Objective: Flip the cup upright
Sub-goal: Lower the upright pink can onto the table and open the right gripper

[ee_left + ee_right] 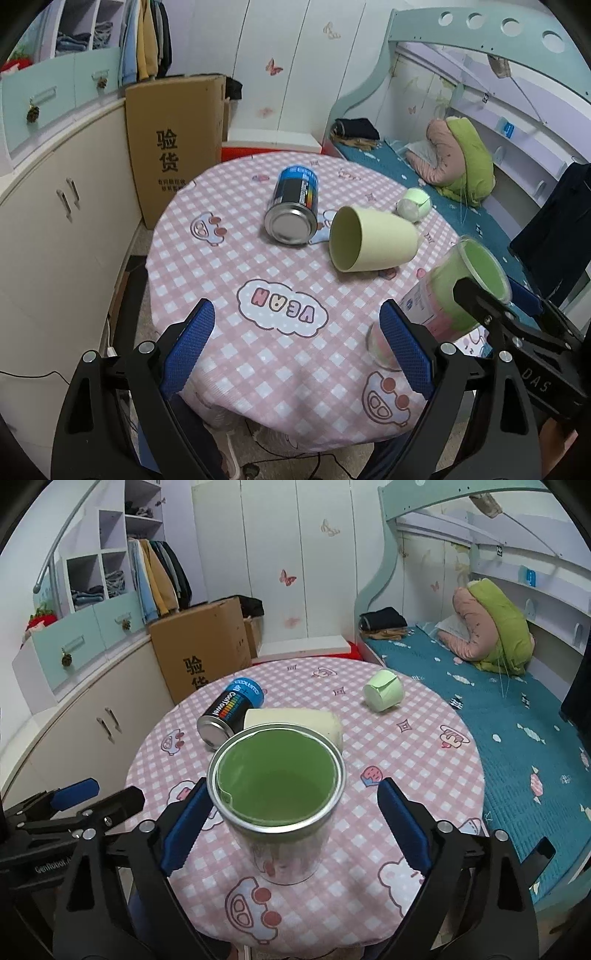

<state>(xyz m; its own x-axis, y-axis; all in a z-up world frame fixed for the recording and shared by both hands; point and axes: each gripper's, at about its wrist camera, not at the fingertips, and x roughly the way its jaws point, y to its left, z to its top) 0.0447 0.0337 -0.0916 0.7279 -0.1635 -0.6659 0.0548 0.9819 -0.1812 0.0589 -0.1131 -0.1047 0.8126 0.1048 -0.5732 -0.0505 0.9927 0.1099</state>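
Observation:
A clear cup with a green inside (277, 805) stands upright on the round table (424, 760), between the open fingers of my right gripper (291, 823); its left pad (184, 827) is near or at the cup wall, the right pad stands apart. The same cup shows at the right of the left wrist view (454, 291). A pale yellow cup (373, 240) lies on its side mid-table, mouth toward me. A small light green cup (382, 690) lies on its side further back. My left gripper (299, 350) is open and empty over the table's near edge.
A blue and black can (293, 210) lies on its side next to the yellow cup. A cardboard box (173, 144) and cabinets (55, 236) stand to the left. A bunk bed (517, 716) runs along the right.

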